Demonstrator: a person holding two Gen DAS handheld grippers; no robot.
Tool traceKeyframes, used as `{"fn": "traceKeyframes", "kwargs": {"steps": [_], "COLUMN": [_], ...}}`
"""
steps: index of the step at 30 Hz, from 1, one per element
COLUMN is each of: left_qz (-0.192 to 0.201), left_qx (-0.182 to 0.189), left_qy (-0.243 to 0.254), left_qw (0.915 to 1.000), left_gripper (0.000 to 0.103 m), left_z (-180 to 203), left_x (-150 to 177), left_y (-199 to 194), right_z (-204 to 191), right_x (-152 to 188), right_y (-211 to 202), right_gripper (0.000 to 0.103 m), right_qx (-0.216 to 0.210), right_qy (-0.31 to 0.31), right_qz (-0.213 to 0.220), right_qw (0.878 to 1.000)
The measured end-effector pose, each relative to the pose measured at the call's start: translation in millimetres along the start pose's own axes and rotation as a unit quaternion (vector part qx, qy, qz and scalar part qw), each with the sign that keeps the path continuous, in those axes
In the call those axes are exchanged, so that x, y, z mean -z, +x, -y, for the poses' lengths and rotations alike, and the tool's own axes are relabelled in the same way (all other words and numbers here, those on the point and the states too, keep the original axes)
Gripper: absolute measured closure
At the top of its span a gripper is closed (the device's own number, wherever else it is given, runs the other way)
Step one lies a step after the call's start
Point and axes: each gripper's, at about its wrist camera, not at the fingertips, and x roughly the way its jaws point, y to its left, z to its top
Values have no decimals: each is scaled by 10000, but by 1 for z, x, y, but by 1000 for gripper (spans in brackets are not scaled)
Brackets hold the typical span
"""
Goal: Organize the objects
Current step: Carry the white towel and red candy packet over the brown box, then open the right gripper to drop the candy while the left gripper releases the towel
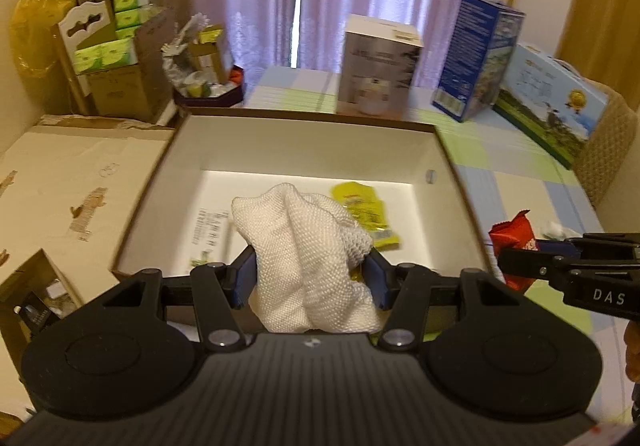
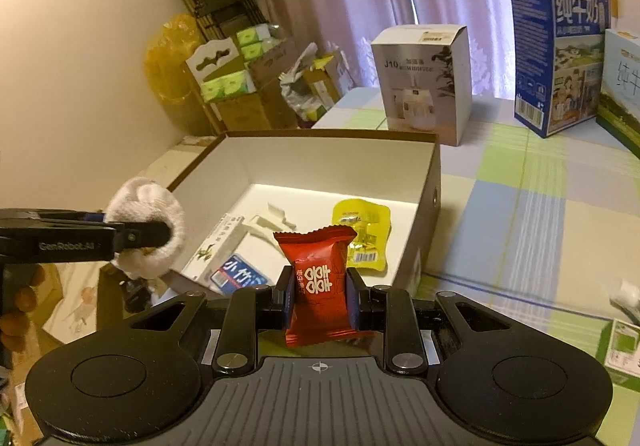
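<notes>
My left gripper is shut on a bunched white knitted cloth, held above the near edge of an open white-lined box. From the right wrist view the same cloth hangs at the box's left side in that gripper. My right gripper is shut on a red snack packet with white characters, just short of the box's near edge; the packet also shows right of the box. Inside lie a yellow pouch, a blue-white packet, a printed white box and a white plastic piece.
A checked tablecloth covers the table. Behind the box stand a white humidifier carton and blue milk cartons. Cardboard boxes with green tissue packs crowd the back left. A flat cardboard sheet lies left of the box.
</notes>
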Motion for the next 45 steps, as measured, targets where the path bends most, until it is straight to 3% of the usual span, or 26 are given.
{"fn": "traceKeyframes", "kwargs": {"steps": [9, 18, 36, 45], "left_qz": [-109, -364, -589, -691], "left_qx": [-216, -124, 420, 533], "left_qy": [74, 182, 853, 1079], "left_qw": [9997, 9991, 9937, 9903], "left_gripper": [52, 52, 52, 51], "left_z": [-41, -52, -10, 5], "left_x": [-19, -31, -61, -64], "left_y": [33, 72, 135, 155], "right_z": [-2, 5, 25, 30], "right_x": [-14, -29, -56, -55], "right_y": [50, 90, 116, 113], "right_gripper": [80, 80, 79, 76], "right_qx": [461, 864, 1227, 1160], "right_qy": [-26, -67, 38, 106], "right_qz": [-198, -396, -182, -274], "right_qw": [9987, 9954, 9923, 9928]}}
